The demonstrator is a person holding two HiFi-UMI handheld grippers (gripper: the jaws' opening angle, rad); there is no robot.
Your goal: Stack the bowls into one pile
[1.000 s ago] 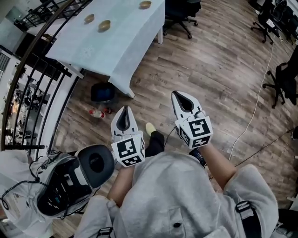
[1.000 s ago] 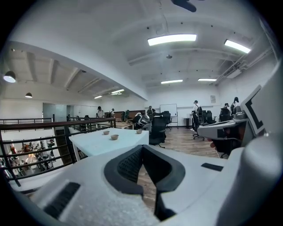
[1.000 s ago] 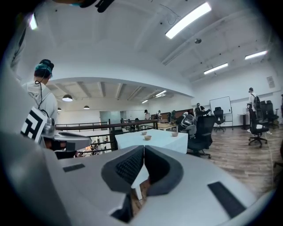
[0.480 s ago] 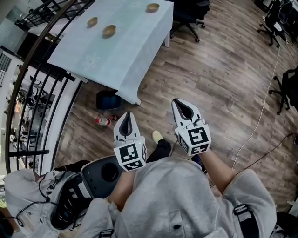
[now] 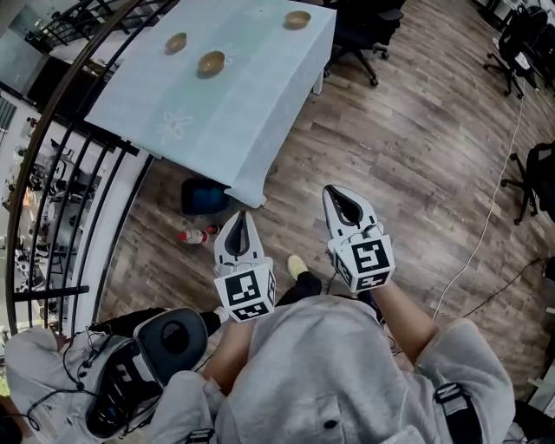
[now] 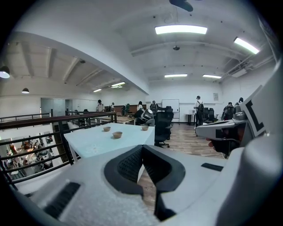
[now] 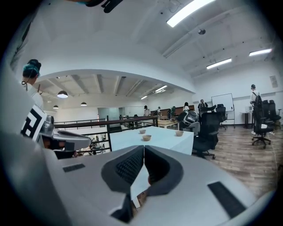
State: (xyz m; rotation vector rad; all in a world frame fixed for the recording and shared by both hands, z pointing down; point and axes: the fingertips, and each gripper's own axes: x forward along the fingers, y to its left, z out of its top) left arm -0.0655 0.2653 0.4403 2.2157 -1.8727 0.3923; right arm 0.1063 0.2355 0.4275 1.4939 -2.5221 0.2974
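Note:
Three small brown bowls stand apart on a table with a pale blue cloth (image 5: 199, 113): one at the far left (image 5: 176, 42), one in the middle (image 5: 211, 62), one at the far right corner (image 5: 297, 19). The left gripper view shows the same bowls (image 6: 117, 134) well ahead, as does the right gripper view (image 7: 147, 137). My left gripper (image 5: 240, 227) and right gripper (image 5: 342, 201) are held side by side over the wooden floor, short of the table. Both are shut with nothing between their jaws, which meet in each gripper view (image 6: 142, 148) (image 7: 144, 148).
A dark railing (image 5: 78, 130) curves along the table's left side. A blue bag (image 5: 204, 196) and a bottle (image 5: 192, 236) lie on the floor by the table's near corner. Office chairs (image 5: 360, 35) stand behind the table and at the right (image 5: 533, 173). A white cable (image 5: 486, 217) crosses the floor.
Both grippers have moved forward toward the table, still shut and side by side. The table and bowls now sit lower and nearer in the head view.

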